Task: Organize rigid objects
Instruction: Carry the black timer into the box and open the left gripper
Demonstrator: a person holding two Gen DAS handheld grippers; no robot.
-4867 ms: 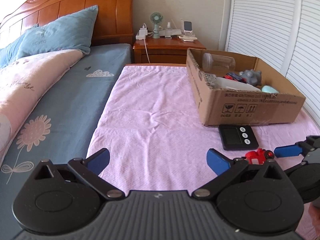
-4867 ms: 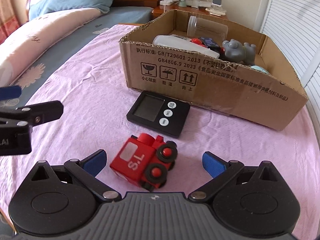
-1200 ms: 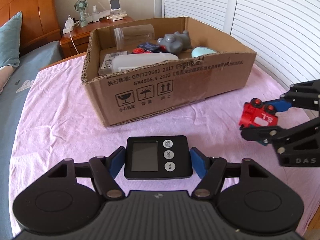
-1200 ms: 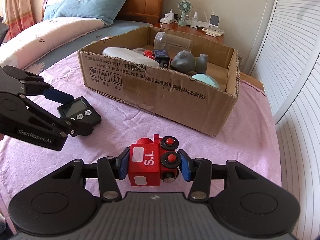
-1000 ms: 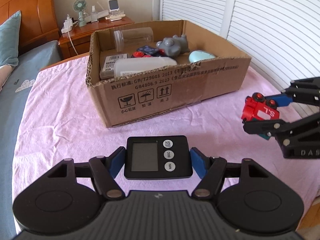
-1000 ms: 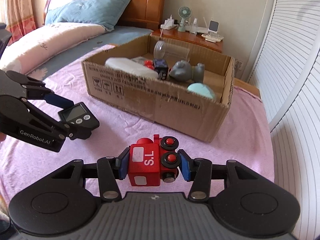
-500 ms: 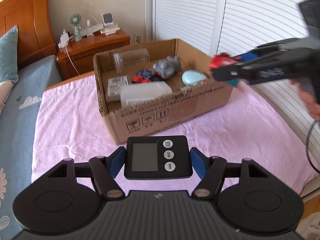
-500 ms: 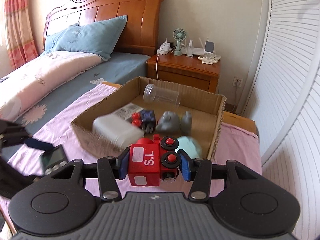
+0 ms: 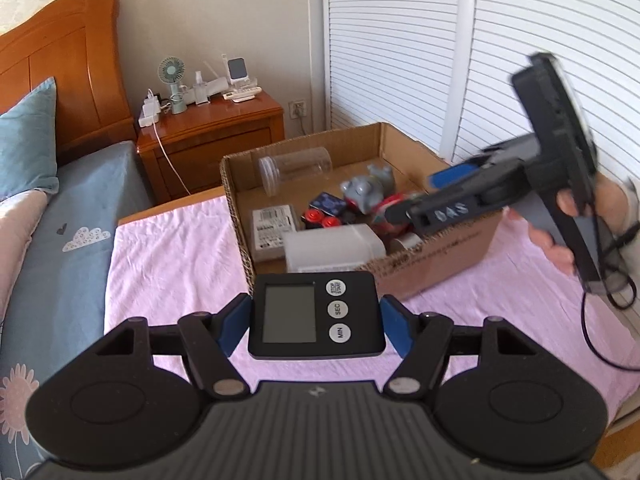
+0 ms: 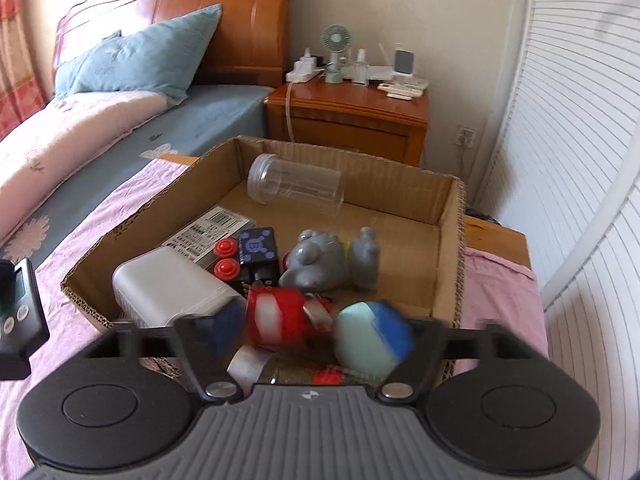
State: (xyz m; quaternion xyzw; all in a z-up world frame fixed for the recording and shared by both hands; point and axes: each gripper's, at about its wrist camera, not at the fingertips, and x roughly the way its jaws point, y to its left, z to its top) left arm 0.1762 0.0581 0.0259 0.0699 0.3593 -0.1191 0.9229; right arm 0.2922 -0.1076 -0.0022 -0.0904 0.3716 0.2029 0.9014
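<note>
Toy train (image 10: 280,316): blurred, inside box (image 10: 452,240), between right gripper (image 10: 308,330) fingers, jaws spread.
Timer (image 9: 316,314): pinched by left gripper (image 9: 316,326).

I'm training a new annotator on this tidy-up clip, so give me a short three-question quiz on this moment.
1. True or false: the left hand-held gripper is shut on the digital timer.
2. Which item lies on its side at the back of the cardboard box? A) clear plastic jar B) ceramic mug C) metal spoon
3. Fill in: the right hand-held gripper hangs over the box with the blurred red toy ____ between its spread fingers.

Key: 1 true; 2 A; 3 train.
</note>
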